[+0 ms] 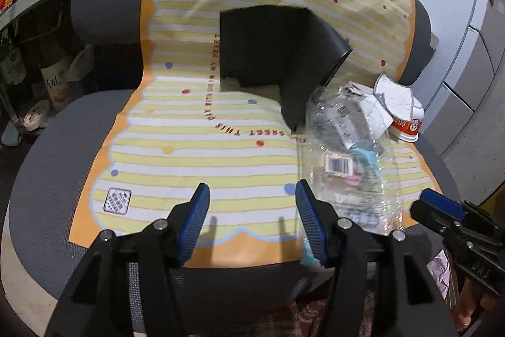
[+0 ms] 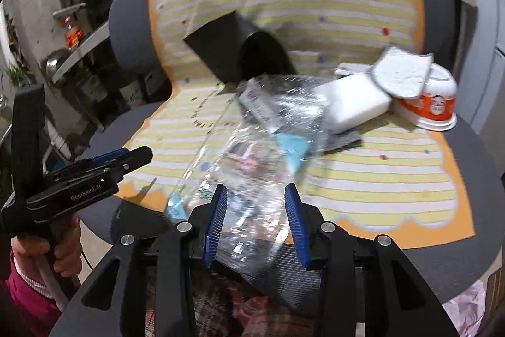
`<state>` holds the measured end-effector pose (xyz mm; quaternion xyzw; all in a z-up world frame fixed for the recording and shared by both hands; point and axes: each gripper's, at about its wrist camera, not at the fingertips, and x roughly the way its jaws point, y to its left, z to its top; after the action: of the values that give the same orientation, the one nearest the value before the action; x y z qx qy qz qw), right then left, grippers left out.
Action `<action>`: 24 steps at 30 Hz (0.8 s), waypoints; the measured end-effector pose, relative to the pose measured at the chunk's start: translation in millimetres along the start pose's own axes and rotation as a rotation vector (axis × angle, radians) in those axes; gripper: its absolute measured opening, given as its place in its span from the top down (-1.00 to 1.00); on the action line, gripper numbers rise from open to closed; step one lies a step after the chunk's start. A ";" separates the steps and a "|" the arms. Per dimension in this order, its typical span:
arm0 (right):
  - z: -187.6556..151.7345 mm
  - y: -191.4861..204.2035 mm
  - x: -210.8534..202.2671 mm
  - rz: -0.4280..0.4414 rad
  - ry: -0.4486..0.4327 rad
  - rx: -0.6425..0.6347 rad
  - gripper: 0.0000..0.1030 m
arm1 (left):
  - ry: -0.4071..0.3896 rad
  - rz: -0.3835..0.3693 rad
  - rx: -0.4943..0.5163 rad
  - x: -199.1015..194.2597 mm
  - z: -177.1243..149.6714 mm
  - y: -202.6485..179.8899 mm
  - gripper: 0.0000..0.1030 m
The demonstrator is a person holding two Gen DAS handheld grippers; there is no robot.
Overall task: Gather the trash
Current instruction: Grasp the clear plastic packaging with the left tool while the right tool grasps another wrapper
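Observation:
A clear crumpled plastic bag point(image 2: 252, 147) with labels and bits of wrapper inside lies on a yellow striped cloth point(image 2: 378, 172) over a grey chair; it also shows in the left wrist view point(image 1: 350, 160). My right gripper point(image 2: 255, 217) is open, its jaws on either side of the bag's near end. My left gripper point(image 1: 251, 213) is open and empty over the cloth, left of the bag. A white sponge block point(image 2: 350, 103), a grey-edged white pad point(image 2: 401, 75) and an orange-and-white paper bowl point(image 2: 432, 106) lie behind the bag.
A black bent cardboard piece point(image 1: 274, 52) stands at the middle of the cloth. Shelves with bottles and tape rolls point(image 1: 34, 116) are on the left. Grey cabinet drawers point(image 1: 473, 59) stand on the right. A pink plastic bag point(image 2: 467, 305) hangs below the chair's right edge.

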<state>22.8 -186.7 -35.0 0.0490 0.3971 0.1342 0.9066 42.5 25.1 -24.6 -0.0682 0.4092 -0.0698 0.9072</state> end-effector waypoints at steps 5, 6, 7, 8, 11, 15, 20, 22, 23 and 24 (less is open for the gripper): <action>-1.9 4.3 28.7 -0.058 0.062 0.022 -0.10 | 0.020 -0.024 -0.015 5.5 -6.2 7.6 -0.07; -1.6 2.5 34.5 -0.064 0.075 0.029 -0.24 | 0.023 -0.028 -0.011 6.5 -7.4 7.6 -0.07; -2.4 2.4 37.6 -0.072 0.081 0.030 -0.28 | 0.024 -0.027 -0.010 7.4 -8.4 7.5 -0.07; -0.7 4.1 43.8 -0.082 0.085 0.022 -0.36 | 0.026 -0.026 -0.013 8.0 -8.5 8.9 -0.07; -0.3 8.3 57.4 -0.106 0.093 -0.001 -0.42 | 0.024 -0.022 -0.031 7.8 -8.1 16.5 -0.07; -4.2 29.6 70.8 -0.241 0.049 -0.153 -0.12 | 0.015 -0.007 -0.047 3.1 -7.0 25.5 -0.07; 2.4 11.0 61.5 -0.214 0.009 -0.081 0.80 | 0.012 -0.002 -0.049 -2.0 -8.9 28.5 -0.07; 7.4 5.7 51.5 -0.189 -0.031 -0.071 0.87 | 0.011 -0.006 -0.040 -4.3 -9.5 26.4 -0.07; 11.8 3.5 42.0 -0.165 -0.062 -0.064 0.90 | 0.008 -0.007 -0.034 -5.9 -9.7 24.7 -0.07; 14.7 0.8 33.8 -0.137 -0.086 -0.050 0.90 | 0.006 -0.010 -0.029 -7.4 -10.0 22.6 -0.07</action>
<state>55.3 -176.2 -48.7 0.0049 0.3567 0.0796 0.9308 31.7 48.0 -29.8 -0.0829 0.4125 -0.0687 0.9046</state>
